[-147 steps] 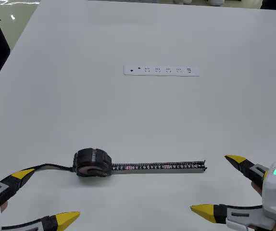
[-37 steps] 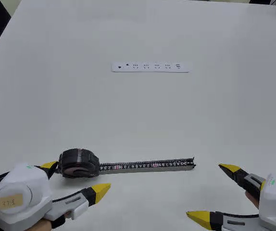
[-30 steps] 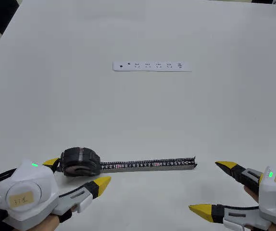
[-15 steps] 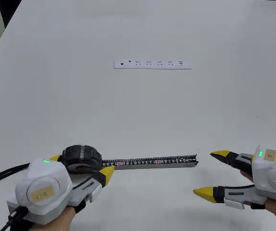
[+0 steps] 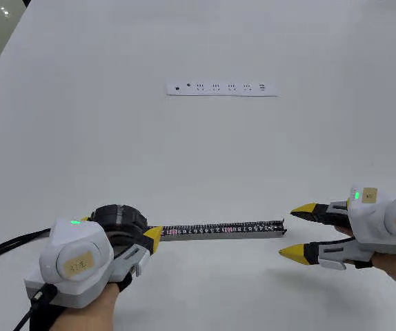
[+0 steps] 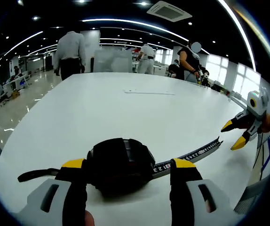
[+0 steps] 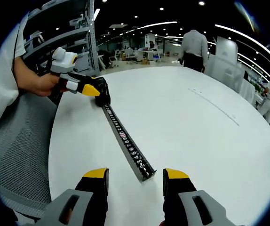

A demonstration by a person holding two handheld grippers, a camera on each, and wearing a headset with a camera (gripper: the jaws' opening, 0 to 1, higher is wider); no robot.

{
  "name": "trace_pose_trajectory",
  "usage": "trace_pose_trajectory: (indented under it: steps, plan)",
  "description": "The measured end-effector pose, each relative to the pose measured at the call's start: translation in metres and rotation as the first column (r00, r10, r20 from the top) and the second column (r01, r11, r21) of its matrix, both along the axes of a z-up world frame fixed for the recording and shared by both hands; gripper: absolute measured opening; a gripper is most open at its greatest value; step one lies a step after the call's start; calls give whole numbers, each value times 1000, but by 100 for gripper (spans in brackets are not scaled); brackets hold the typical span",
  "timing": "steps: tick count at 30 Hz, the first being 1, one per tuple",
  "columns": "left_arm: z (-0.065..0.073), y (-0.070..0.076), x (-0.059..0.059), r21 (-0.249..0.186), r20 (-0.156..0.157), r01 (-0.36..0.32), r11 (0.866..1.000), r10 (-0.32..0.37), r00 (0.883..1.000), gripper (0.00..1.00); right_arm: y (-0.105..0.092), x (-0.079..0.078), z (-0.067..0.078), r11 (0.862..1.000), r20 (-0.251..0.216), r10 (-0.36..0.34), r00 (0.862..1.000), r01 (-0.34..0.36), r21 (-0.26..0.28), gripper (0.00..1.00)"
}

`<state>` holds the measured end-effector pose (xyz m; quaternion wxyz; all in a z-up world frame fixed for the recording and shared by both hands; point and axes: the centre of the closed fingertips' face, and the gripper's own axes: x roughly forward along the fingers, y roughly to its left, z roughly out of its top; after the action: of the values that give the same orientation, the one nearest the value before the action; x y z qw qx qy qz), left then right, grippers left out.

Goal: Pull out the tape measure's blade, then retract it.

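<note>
The left gripper holds its fingers wide around the tape measure. The right gripper has its fingers wide too, with the end of the blade just off their tips.

White table: tape measure, blade out, black strap; white power strip farther back.

Tabletop reads white, smooth and matt, just a soft sheen under the lights. The tape measure has a black, dull, rubbery-looking case, ribbed on top; its blade is dark with a faint metallic sheen and printed marks. Left gripper and right gripper wear glossy white plastic shells, matt yellow tips. The power strip looks like smooth white plastic.
</note>
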<state>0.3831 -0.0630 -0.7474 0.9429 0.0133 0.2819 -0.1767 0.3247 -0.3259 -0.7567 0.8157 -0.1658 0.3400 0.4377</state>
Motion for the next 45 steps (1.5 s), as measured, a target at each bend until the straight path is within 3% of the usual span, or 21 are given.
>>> trace_pose_trajectory:
  steps: [3, 5, 7, 9, 12, 13, 17, 18, 20, 22, 31, 35, 45]
  plan:
    - [1, 1, 2, -27, -8, -24, 999, 23, 1000, 67, 0, 5, -2, 998, -9, 57, 998, -58, -29, 41]
    - [0, 2, 4, -21, -11, -29, 999, 29, 1000, 66, -1, 8, -3, 997, -11, 67, 998, -67, -37, 39]
    - [-3, 5, 6, 22, -20, -27, 999, 27, 999, 62, -1, 11, -5, 996, -19, 80, 997, -81, -40, 36]
    - [-2, 5, 7, -9, -29, -42, 999, 42, 999, 61, -1, 12, -8, 991, -26, 114, 993, -116, -60, 34]
    - [-4, 6, 7, 19, -27, -33, 999, 33, 999, 60, 0, 13, -11, 988, -36, 134, 990, -137, -75, 32]
    - [-4, 5, 7, -5, -31, -44, 999, 44, 999, 60, 0, 14, -13, 986, -37, 145, 989, -147, -81, 31]
    - [-5, 6, 8, 6, -32, -48, 999, 48, 998, 60, 1, 14, -19, 982, -49, 165, 985, -169, -89, 27]
    - [-6, 6, 9, 6, -34, -50, 999, 50, 998, 60, -2, 14, -23, 975, -52, 187, 981, -192, -115, 26]
    - [-6, 7, 9, 13, -37, -52, 999, 52, 998, 58, 0, 15, -23, 984, -63, 152, 986, -157, -84, 24]
    - [-6, 7, 10, 8, -41, -54, 998, 55, 998, 58, -1, 14, -27, 977, -56, 178, 982, -183, -108, 23]
    - [-8, 7, 10, 9, -43, -56, 998, 56, 997, 58, -7, 13, -35, 970, -81, 200, 976, -209, -121, 17]
    - [-8, 7, 10, 5, -46, -54, 999, 54, 997, 58, -7, 14, -34, 971, -85, 201, 976, -209, -111, 14]
    - [-9, 8, 11, 1, -59, -60, 998, 60, 996, 59, -2, 14, -33, 956, -66, 255, 965, -261, -130, 14]
